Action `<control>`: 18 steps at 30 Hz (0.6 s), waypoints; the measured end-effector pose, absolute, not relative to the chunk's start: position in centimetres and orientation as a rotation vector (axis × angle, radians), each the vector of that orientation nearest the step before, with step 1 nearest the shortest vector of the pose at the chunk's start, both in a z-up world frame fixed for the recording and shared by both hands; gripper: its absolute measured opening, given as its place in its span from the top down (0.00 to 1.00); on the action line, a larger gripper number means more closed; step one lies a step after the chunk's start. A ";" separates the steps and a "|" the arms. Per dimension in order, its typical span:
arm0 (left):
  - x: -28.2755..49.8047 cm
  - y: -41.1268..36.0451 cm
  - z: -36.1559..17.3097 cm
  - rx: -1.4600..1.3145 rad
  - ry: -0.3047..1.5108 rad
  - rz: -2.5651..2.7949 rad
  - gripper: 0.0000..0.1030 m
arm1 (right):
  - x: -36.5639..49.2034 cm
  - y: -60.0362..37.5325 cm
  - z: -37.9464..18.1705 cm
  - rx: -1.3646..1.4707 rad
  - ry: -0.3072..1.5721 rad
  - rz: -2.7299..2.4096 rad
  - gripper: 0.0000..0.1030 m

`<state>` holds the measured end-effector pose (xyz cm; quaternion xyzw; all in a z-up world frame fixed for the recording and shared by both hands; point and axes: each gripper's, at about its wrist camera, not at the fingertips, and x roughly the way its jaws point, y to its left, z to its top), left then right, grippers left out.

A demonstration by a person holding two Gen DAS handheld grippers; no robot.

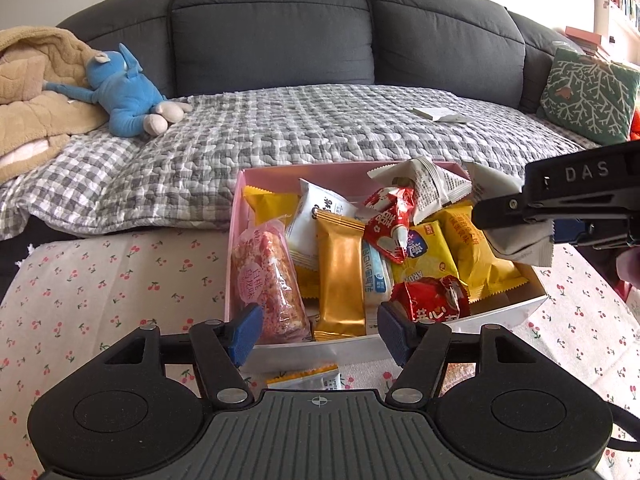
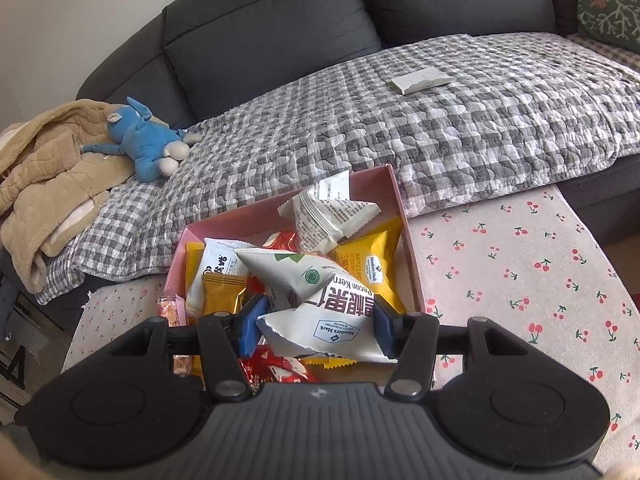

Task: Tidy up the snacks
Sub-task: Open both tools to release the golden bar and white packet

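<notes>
We find the right gripper (image 2: 316,326) clamped on a crinkled white pecan packet (image 2: 320,308) above the pink cardboard box (image 2: 394,188) of foil snack packs. The left gripper (image 1: 319,330) stands spread, empty, at the box's near rim.

Pale pink cardboard box (image 1: 236,216), glossy gold foil snack bar (image 1: 340,276), grey-and-white checked quilt (image 1: 280,128), cherry-print cream tablecloth (image 1: 100,280), blue plush toy (image 1: 124,88) upper left, dark grey fabric sofa (image 1: 272,20)

You're looking at glossy foil snack wrappers (image 1: 340,276) filling a matt pink cardboard box (image 1: 236,216) on a cherry-print cloth tabletop (image 1: 100,280).
</notes>
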<state>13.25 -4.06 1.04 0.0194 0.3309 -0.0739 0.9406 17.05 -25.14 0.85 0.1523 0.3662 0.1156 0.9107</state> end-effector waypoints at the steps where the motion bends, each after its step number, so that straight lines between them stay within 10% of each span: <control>1: 13.2 -4.0 1.1 0.039 0.676 -0.152 0.35 | 17.2 -24.9 0.9 0.303 0.755 0.235 0.50; 18: 13.1 -3.5 1.1 0.044 0.701 -0.138 0.33 | 16.9 -24.4 2.6 0.268 0.714 0.203 0.26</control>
